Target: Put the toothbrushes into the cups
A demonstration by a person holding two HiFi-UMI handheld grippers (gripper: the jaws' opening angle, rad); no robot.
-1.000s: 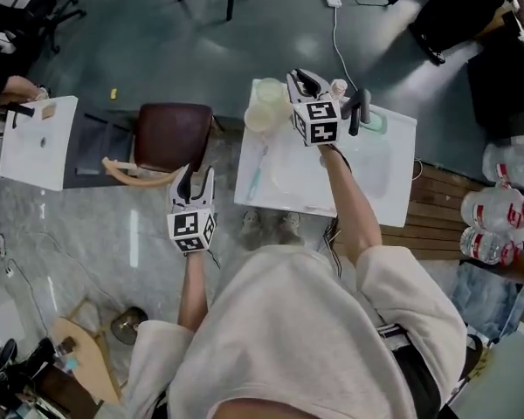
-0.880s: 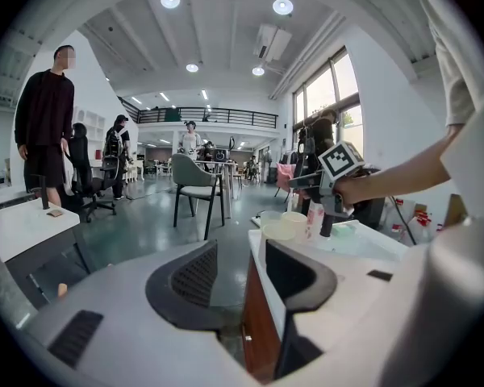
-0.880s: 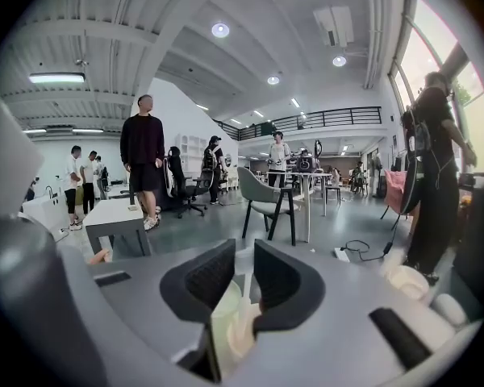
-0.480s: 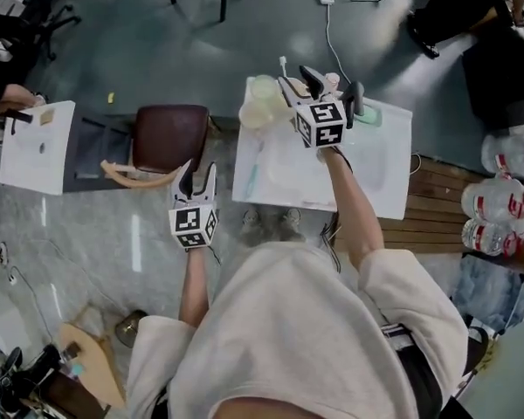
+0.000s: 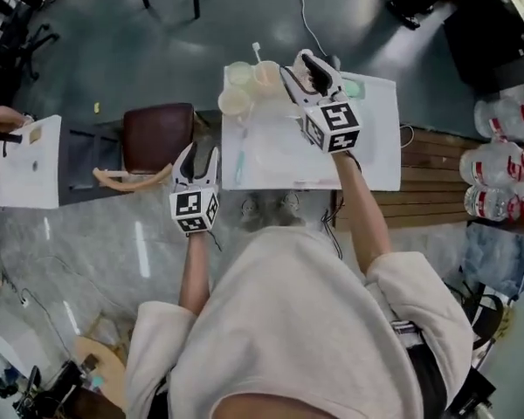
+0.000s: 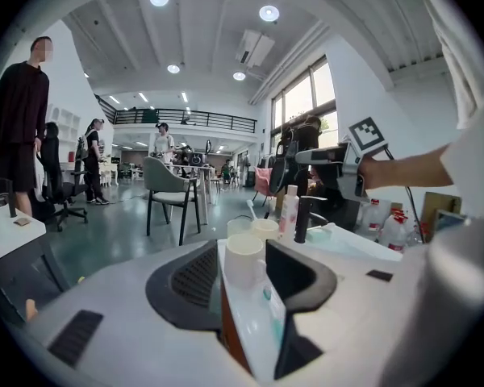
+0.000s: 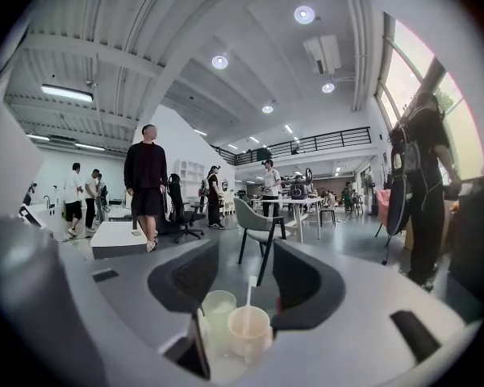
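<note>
Three pale cups stand at the far left corner of the white table point(image 5: 375, 160). One cup point(image 5: 266, 75) holds a white toothbrush point(image 5: 257, 51) upright; the right gripper view has that cup point(image 7: 248, 330) and toothbrush point(image 7: 248, 295) just below the jaws. A teal toothbrush point(image 5: 241, 157) lies flat on the table's left side, in front of the nearest cup point(image 6: 244, 258). My right gripper point(image 5: 301, 66) hangs above the table beside the cups; its jaws have just been opening and are empty. My left gripper point(image 5: 198, 155) is open and empty, just off the table's left edge.
A brown chair point(image 5: 157, 133) stands left of the table. A bottle point(image 6: 289, 210) and a black faucet point(image 6: 301, 220) stand behind the cups. Water bottles point(image 5: 498, 173) lie at the right. A small white table point(image 5: 31, 160) is at the far left; people stand in the background.
My right gripper has let go of the white toothbrush, which now stands in the cup, and has risen and drawn back. My left gripper has moved closer to the table's left edge.
</note>
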